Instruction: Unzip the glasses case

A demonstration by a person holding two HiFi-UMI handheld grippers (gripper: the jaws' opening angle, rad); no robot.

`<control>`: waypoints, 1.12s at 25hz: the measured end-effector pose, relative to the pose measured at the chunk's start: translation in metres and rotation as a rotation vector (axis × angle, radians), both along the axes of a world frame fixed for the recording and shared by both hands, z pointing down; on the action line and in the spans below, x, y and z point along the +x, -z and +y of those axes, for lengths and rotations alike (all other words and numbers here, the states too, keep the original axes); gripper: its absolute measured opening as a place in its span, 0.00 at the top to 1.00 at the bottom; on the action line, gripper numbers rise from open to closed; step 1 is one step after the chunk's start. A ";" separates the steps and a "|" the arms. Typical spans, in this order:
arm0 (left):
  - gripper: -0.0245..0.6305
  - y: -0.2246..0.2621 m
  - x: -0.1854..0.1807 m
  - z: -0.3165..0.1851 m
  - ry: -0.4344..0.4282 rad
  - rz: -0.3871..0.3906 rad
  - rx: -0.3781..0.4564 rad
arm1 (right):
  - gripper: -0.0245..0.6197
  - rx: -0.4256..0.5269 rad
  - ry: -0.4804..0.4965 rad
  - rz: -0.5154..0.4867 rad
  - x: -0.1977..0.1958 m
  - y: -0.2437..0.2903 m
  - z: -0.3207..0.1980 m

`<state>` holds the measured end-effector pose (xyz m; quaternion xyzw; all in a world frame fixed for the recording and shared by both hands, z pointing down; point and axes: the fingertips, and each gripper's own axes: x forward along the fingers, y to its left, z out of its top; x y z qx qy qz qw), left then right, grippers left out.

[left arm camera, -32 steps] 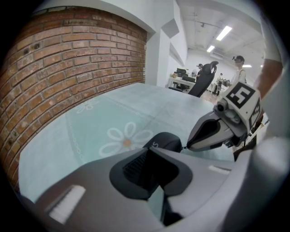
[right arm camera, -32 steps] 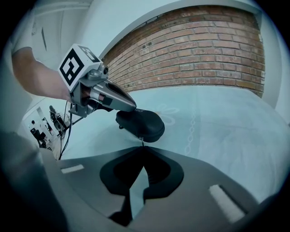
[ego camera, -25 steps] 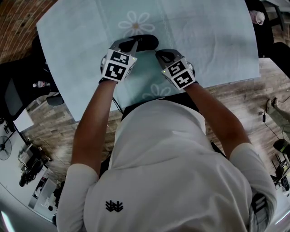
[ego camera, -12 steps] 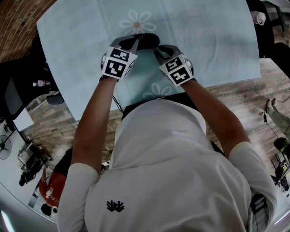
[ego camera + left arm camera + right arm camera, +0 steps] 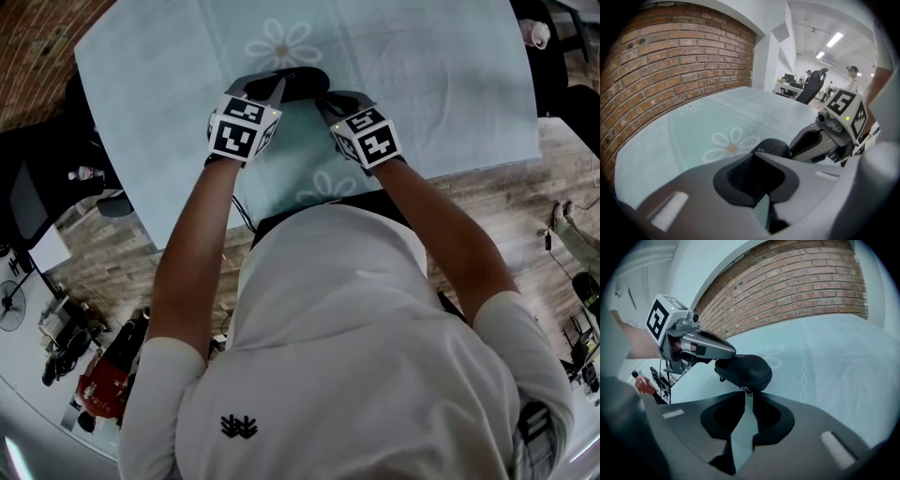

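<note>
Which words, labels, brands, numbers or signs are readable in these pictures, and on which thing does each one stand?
No text reads clearly.
Case: one small pale mark, perhaps a letter, too blurred to read.
Shirt: a black emblem near the hem, with no letters.
Left cube and right cube: black-and-white square patterns, with no words or numbers.
</note>
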<state>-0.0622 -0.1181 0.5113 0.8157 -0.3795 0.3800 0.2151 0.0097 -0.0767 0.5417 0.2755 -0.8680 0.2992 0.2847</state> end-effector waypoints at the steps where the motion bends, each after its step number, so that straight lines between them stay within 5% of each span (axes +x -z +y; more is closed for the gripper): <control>1: 0.88 0.000 0.000 0.000 -0.001 -0.001 0.000 | 0.88 -0.006 -0.008 -0.007 0.000 0.000 0.000; 28: 0.88 0.001 0.001 0.004 -0.016 -0.009 -0.001 | 0.96 0.033 0.036 0.034 0.012 0.008 0.010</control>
